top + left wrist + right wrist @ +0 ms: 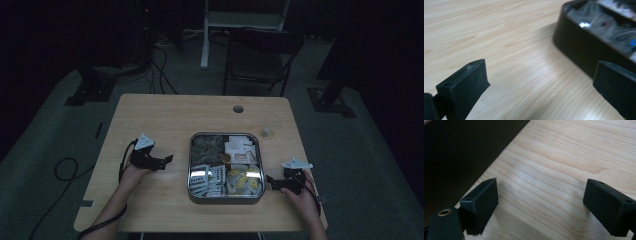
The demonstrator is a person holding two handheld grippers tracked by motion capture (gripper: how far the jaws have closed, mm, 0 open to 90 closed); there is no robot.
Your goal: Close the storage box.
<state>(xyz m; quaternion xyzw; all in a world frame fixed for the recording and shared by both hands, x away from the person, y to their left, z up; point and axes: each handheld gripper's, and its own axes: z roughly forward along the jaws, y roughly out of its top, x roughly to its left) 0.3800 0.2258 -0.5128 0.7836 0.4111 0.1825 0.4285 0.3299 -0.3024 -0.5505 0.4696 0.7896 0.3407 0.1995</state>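
Both grippers, left gripper [167, 159] and right gripper [270, 180], are sitting spread and empty, flanking the tin [192, 172] mid-table [160, 115]; nothing is lifted yet, so all the work is likely remaining.

Black hand-held gripper [166, 161], grey plate

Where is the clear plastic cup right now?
In the high view, the clear plastic cup stands on the table toward its far right, just beyond the tray's far right corner and nearer the right claw.
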